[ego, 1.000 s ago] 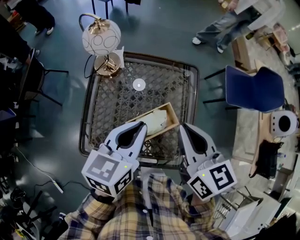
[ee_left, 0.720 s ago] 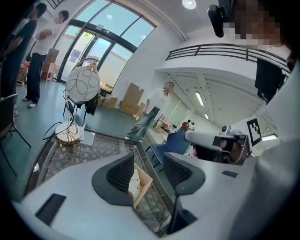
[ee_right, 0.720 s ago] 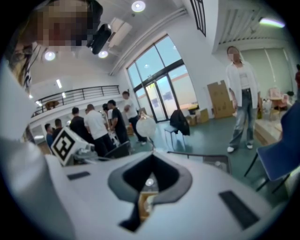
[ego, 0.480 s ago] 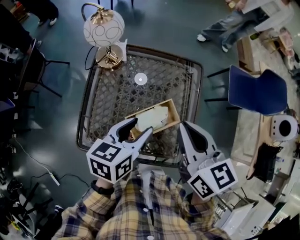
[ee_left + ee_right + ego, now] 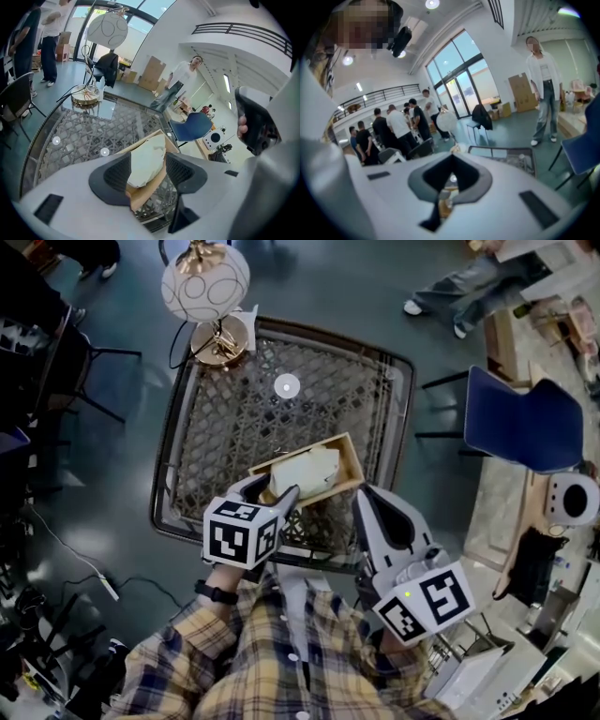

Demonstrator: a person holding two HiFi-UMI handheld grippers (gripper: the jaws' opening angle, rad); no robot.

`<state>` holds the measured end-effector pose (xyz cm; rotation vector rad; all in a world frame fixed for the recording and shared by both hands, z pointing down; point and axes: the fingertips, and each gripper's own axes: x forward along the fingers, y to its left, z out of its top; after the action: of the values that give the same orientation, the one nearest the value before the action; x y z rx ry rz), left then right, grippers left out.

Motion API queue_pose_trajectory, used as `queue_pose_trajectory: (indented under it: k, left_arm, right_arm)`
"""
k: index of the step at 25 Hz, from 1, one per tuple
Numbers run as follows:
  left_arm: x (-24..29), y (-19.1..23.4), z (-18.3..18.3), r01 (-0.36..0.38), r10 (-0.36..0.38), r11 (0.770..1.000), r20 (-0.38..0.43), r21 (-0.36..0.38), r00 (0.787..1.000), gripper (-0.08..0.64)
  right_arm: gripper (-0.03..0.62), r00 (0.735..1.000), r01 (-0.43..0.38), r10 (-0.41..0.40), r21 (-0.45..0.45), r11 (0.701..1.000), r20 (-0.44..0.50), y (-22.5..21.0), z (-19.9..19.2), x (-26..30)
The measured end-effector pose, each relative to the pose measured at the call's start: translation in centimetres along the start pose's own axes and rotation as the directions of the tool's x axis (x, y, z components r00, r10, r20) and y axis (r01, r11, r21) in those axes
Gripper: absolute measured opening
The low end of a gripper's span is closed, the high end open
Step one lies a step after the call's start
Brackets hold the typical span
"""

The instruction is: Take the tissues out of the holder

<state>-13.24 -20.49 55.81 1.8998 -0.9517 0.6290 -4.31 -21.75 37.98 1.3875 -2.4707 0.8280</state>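
A shallow wooden holder (image 5: 349, 461) lies on the near part of the glass table, with a pale pack of tissues (image 5: 306, 470) inside it. My left gripper (image 5: 273, 493) is over the holder's near-left end. In the left gripper view its jaws stand open on either side of the tissues (image 5: 147, 159), which lie in the holder (image 5: 144, 197); I cannot make out any pressing. My right gripper (image 5: 366, 497) hovers at the table's near edge, right of the holder, with its jaws shut and nothing in them (image 5: 449, 186).
The table (image 5: 225, 418) has a lattice under its glass and a dark frame. A globe lamp (image 5: 206, 282) stands at its far-left corner, and a small white disc (image 5: 286, 385) lies near the far side. A blue chair (image 5: 520, 423) is to the right. People stand around the room.
My left gripper has moved forward onto the holder's near end, and its jaws have gone from shut to open around the tissues. The right gripper has barely moved.
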Motion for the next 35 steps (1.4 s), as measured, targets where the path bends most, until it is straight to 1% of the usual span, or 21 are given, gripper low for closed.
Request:
queue_pose_trajectory:
  k: [4, 7, 11, 16, 18, 21, 27, 30, 33, 35]
  left_arm:
    - [1.7, 1.6, -1.0, -0.040, 0.039, 0.999, -0.047, -0.021, 0.998, 0.225]
    - [2.7, 2.4, -1.7, -0.068, 0.066, 0.997, -0.091, -0.021, 0.994, 0.226]
    - [4.2, 2.9, -2.4, -0.087, 0.082, 0.996, -0.135, -0.029, 0.987, 0.225]
    - [5.6, 3.7, -2.9, -0.121, 0.115, 0.992, -0.196, -0.022, 0.974, 0.225]
    - [6.0, 3.8, -3.2, -0.134, 0.124, 0.991, -0.229, -0.027, 0.966, 0.225]
    - [6.7, 3.7, -3.7, -0.152, 0.142, 0.988, -0.280, -0.015, 0.950, 0.225]
    - [8.5, 3.7, -4.9, -0.183, 0.172, 0.983, -0.380, 0.008, 0.909, 0.225]
    - [9.2, 4.1, -5.2, -0.211, 0.200, 0.977, -0.395, 0.016, 0.897, 0.225]
    - [9.9, 4.7, -5.1, -0.236, 0.244, 0.969, -0.393, 0.068, 0.887, 0.225]
    - [10.5, 4.5, -5.2, -0.237, 0.252, 0.968, -0.407, 0.088, 0.878, 0.222]
  right_arm:
    - [0.009, 1.000, -0.004, 0.004, -0.004, 1.000, -0.008, -0.3, -0.2, 0.3]
    - [0.009, 1.000, -0.003, 0.003, 0.006, 1.000, -0.007, -0.8, -0.2, 0.5]
    - [0.009, 1.000, -0.005, 0.006, 0.019, 1.000, -0.010, -1.3, -0.4, 0.6]
    - [0.009, 1.000, -0.019, 0.020, 0.045, 0.999, -0.006, -1.6, -0.6, 0.6]
    - [0.009, 1.000, -0.025, 0.025, 0.053, 0.998, -0.001, -1.8, -0.4, 0.6]
    - [0.009, 0.999, -0.033, 0.032, 0.059, 0.998, 0.006, -2.0, -0.1, 0.6]
    - [0.009, 0.999, -0.043, 0.042, 0.075, 0.996, 0.013, -2.7, 0.2, 0.6]
    - [0.009, 0.999, -0.043, 0.042, 0.086, 0.995, 0.015, -3.2, 0.3, 0.8]
    - [0.009, 0.999, -0.039, 0.038, 0.099, 0.994, 0.018, -3.9, 0.4, 0.8]
    - [0.009, 0.999, -0.037, 0.035, 0.108, 0.993, 0.020, -4.3, 0.4, 0.7]
